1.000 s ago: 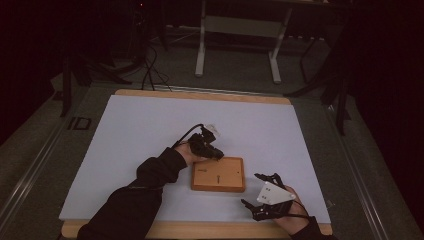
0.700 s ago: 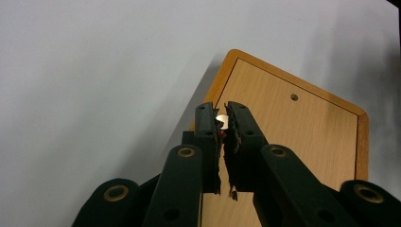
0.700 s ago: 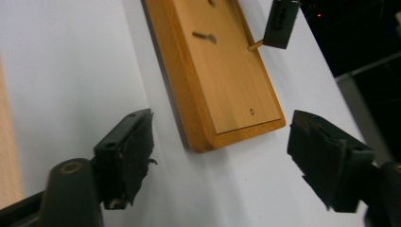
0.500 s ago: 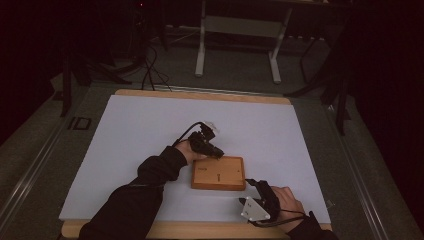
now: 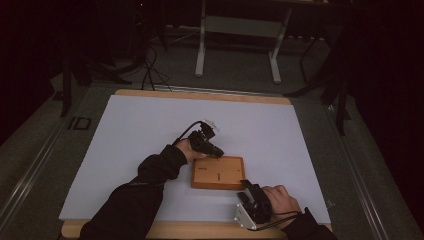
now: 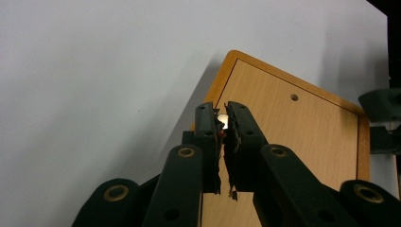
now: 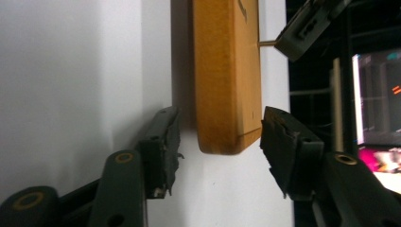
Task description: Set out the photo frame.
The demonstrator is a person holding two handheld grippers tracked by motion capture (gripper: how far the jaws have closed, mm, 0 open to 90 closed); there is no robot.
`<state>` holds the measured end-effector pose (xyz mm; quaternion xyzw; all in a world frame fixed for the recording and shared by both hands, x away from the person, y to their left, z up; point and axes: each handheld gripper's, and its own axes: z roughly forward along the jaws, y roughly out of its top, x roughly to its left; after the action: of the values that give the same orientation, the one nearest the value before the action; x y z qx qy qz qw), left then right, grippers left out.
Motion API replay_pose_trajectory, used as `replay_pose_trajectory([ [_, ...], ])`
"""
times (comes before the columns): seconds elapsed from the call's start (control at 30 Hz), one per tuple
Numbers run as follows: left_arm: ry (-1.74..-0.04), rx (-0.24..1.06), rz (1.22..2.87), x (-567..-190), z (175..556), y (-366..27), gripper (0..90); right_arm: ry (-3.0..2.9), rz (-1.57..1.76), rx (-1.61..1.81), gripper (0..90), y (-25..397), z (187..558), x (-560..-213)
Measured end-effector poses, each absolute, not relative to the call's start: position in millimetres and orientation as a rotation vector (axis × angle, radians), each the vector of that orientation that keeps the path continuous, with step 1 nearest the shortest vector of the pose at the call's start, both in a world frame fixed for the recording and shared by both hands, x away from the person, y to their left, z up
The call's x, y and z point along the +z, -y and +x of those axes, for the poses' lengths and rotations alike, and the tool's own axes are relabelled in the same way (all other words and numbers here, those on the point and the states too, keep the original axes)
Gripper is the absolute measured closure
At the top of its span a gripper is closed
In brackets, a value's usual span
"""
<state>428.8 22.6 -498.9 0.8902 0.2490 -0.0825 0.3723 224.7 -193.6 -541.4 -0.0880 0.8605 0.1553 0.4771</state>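
The right gripper (image 7: 215,137) has its jaws apart, straddling the near corner of the wooden board (image 7: 227,71) without touching it: in the right gripper view one pad sits low against the white tabletop (image 7: 71,61) beside the board's underside, the other just off its top face. The left gripper (image 6: 223,124) has its jaws nearly together over the board's far-left corner, pinching something small and pale between the tips; the right gripper view shows it as a thin peg (image 7: 267,43) standing out of the board's face, though whether the jaws truly clamp it or merely touch it cannot be told. From the high view the board (image 5: 218,173) lies flat toward the near middle of the tabletop (image 5: 150,125), the left gripper (image 5: 216,152) at its far-left corner and the right gripper (image 5: 246,189) at its near-right corner. To do this well, the right jaws probably ought to close squarely across the board's thickness, well in from the rounded corner so it cannot slip out, and pin it down before the left pulls or seats the peg along the hole's axis.
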Motion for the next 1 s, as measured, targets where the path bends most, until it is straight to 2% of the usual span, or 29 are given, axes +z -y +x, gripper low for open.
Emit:
replay_pose_trajectory([
  [0.53, -0.632, -0.21, 2.291, -499, 428, -22, 84.4, -1.958, -0.319, 0.282, 65.5, 187, 225, -561],
  [0.93, -0.644, -0.167, 2.286, -497, 424, -21, 83.7, -1.917, -0.343, 0.261, 67.4, 189, 225, -565],
  [1.0, -0.664, -0.175, 2.264, -496, 424, -23, 81.0, -1.921, -0.343, 0.268, 67.4, 189, 226, -564],
])
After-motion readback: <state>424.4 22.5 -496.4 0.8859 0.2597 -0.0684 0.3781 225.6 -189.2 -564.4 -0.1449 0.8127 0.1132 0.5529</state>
